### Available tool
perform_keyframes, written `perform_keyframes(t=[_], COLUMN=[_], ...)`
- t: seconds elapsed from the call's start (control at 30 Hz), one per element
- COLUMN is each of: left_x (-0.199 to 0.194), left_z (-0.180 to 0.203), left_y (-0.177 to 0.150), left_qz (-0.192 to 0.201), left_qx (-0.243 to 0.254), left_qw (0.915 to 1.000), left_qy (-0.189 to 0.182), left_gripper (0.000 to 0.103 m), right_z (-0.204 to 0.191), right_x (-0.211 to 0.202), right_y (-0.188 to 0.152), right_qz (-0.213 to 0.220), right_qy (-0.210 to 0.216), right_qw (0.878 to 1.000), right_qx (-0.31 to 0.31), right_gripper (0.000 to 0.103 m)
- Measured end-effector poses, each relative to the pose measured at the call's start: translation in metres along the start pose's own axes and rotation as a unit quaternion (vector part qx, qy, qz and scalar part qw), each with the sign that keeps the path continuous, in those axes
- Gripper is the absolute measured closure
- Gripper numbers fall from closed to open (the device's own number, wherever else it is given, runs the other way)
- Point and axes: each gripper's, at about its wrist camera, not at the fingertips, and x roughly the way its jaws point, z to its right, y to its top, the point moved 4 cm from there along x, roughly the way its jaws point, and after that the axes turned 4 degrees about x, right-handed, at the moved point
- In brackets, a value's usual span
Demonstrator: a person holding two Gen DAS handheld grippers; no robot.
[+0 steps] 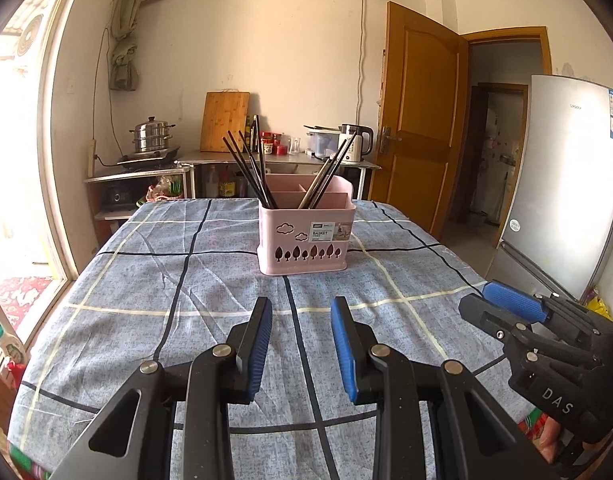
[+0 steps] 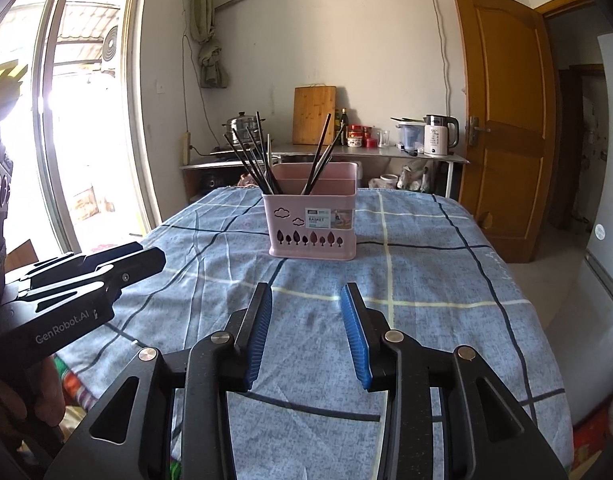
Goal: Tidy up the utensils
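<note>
- The left tool [image 1: 301,312] is parted and empty, low over the surface [image 1: 146,300].
- The right tool [image 2: 306,300] is likewise parted and empty.
- At 12 o'clock stands the pink basket [image 1: 304,240], with chopsticks [image 1: 248,170] upright in its compartments.

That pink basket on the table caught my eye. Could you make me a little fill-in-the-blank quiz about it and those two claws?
1. The pink basket stands on a table covered with a blue checked ____.
2. The dark chopsticks stand in ____ separate bunches in the basket.
3. Between the pads of the left claw and of the right claw there is ____.
4. The row of cut-outs along the basket's front is shaped like ____.

Missing words: cloth; two; nothing; trees
</note>
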Motion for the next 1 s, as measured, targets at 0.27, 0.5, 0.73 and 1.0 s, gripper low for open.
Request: perform_keyframes(t=[0.27, 0.5, 0.73, 1.0], left_x=[-0.0002, 0.0003, -0.0003, 0.0019], left_z=[-0.0024, -0.0017, -0.0016, 0.0008], left_y=[-0.001, -0.0012, -0.0024, -0.0053], left_qz=[0.001, -0.001, 0.001, -0.002], left_qx=[-0.004, 0.0, 0.0, 0.003], left_qw=[1.0, 1.0, 1.0, 1.0], left_qy=[0.004, 0.002, 0.002, 0.0], left_gripper=[0.073, 0.073, 0.073, 0.073], right_z=[-0.0017, -0.0023, -0.0017, -0.0005], right_x=[-0.0012, -0.0017, -0.0021, -0.0016], right_y=[0.0, 0.0007, 0.0022, 0.0023], right_qz=[0.003, 0.004, 0.005, 0.005], right_qy=[-0.001, -0.004, -0.007, -0.01], right_qw=[1.0, 1.0, 1.0, 1.0], right_qx=[0.0, -0.001, 0.001, 0.004], right_gripper=[0.066, 0.066, 0.066, 0.066])
